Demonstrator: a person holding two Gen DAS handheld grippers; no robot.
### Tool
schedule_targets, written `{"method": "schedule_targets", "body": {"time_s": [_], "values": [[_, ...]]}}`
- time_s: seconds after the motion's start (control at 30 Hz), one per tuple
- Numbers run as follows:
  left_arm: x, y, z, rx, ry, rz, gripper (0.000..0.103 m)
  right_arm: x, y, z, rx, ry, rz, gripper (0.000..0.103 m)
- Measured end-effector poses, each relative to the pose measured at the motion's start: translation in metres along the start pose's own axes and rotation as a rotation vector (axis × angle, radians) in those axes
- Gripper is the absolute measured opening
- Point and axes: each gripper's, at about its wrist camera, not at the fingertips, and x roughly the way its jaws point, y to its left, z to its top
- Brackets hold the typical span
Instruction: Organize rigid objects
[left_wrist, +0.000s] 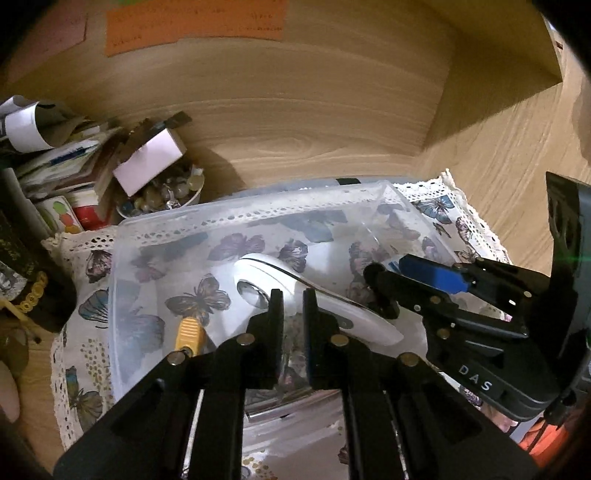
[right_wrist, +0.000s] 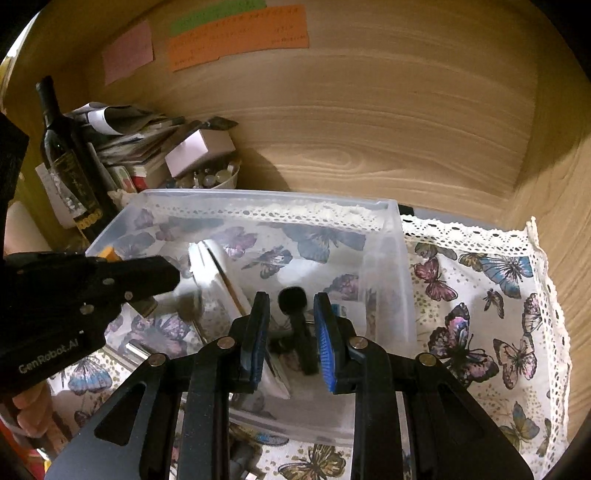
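A clear plastic bin (left_wrist: 122, 258) (right_wrist: 388, 258) stands on a butterfly cloth. In it lie a white handheld device (left_wrist: 295, 291) (right_wrist: 221, 280), a yellow-handled tool (left_wrist: 189, 332) (right_wrist: 109, 253) and a black knobbed object (right_wrist: 293, 310). My left gripper (left_wrist: 293, 306) hovers over the bin above the white device, jaws a narrow gap apart, nothing held. My right gripper (right_wrist: 291, 321) is open over the bin's right side, its fingers on either side of the black object and clear of it. It shows in the left wrist view (left_wrist: 417, 280).
A wooden wall (left_wrist: 314, 110) stands behind the bin. A dark bottle (right_wrist: 66, 162), stacked papers (right_wrist: 125, 136), a pink box (right_wrist: 199, 147) and a bowl of small items (left_wrist: 166, 195) crowd the back left. The butterfly cloth (right_wrist: 480, 314) extends to the right.
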Motion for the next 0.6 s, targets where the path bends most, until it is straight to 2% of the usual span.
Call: {"method": "schedule_targets", "body": {"time_s": [0.07, 0.33, 0.43, 0.5, 0.53, 0.6], "values": [[-0.007, 0.000, 0.000, -0.003, -0.014, -0.009, 0.022, -0.002, 0.000, 0.000, 0.002, -0.004, 0.002, 0.028], [-0.047, -0.011, -0.010, 0.028, -0.104, -0.006, 0.047, -0.043, 0.000, -0.010, 0.008, -0.080, 0.018, 0.035], [-0.057, -0.015, -0.018, 0.041, -0.119, 0.002, 0.056, -0.060, -0.004, -0.020, 0.019, -0.102, 0.017, 0.039], [-0.060, -0.018, -0.025, 0.046, -0.117, 0.000, 0.065, -0.068, -0.006, -0.027, 0.030, -0.109, 0.008, 0.040], [-0.062, -0.019, -0.029, 0.045, -0.117, -0.001, 0.073, -0.072, -0.008, -0.031, 0.036, -0.109, 0.006, 0.041], [-0.065, -0.023, -0.037, 0.056, -0.122, 0.008, 0.077, -0.078, -0.013, -0.040, 0.051, -0.107, -0.001, 0.043]]}}
